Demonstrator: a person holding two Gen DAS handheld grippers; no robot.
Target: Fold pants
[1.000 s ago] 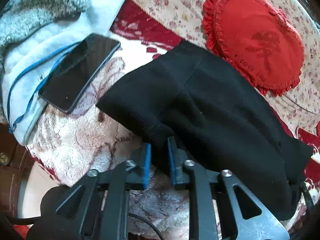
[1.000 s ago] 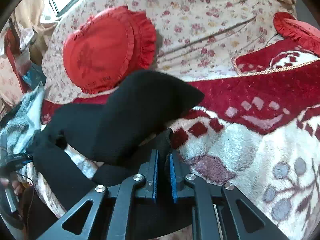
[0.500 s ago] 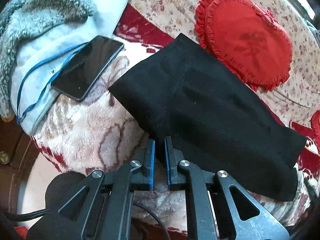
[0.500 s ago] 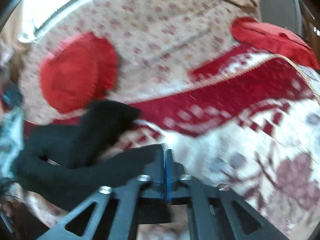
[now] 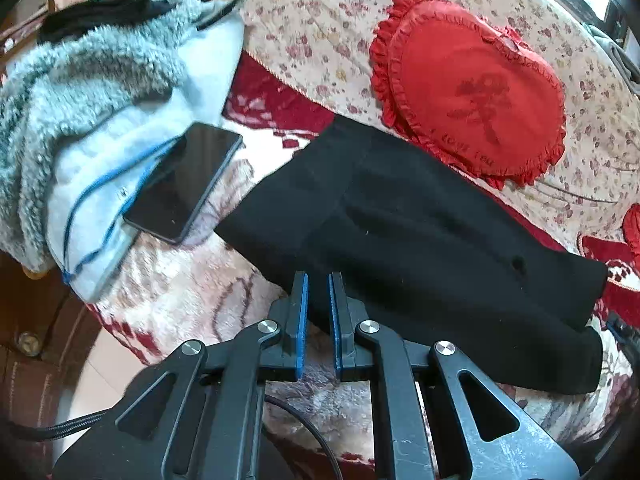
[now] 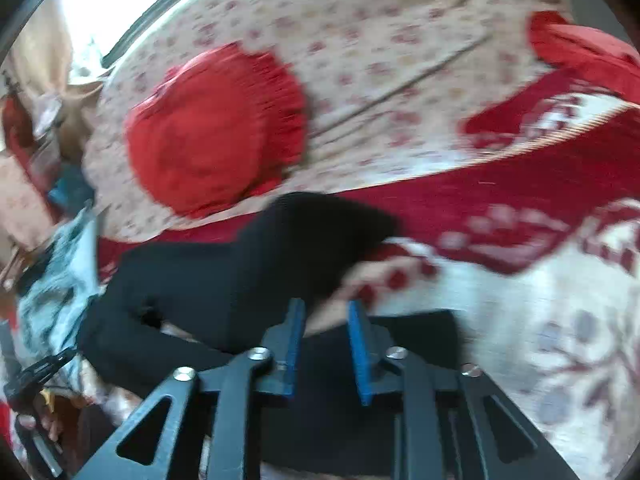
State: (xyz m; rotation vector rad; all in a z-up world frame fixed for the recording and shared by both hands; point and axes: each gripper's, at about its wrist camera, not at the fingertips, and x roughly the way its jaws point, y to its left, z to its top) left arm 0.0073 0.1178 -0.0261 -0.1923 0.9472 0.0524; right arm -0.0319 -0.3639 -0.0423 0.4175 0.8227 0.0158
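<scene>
The black pants (image 5: 420, 224) lie folded over on the red and cream blanket (image 5: 192, 292), stretching from centre to lower right. My left gripper (image 5: 318, 280) sits at their near edge with the jaws slightly apart; the pants' edge lies between the fingertips. In the blurred right wrist view the pants (image 6: 248, 272) lie ahead and to the left. My right gripper (image 6: 324, 306) is open with nothing between its blue pads (image 6: 360, 356), just off the pants' edge.
A black phone (image 5: 184, 182) rests on a grey fleece garment (image 5: 96, 108) at the left. A red heart-shaped cushion (image 5: 476, 104) leans on the floral backrest, also in the right wrist view (image 6: 212, 132). The blanket's edge and floor (image 5: 92, 364) are lower left.
The right gripper has opened and let go of the pants, which now lie folded flat. The left gripper's jaws have parted slightly and it has drawn back a little.
</scene>
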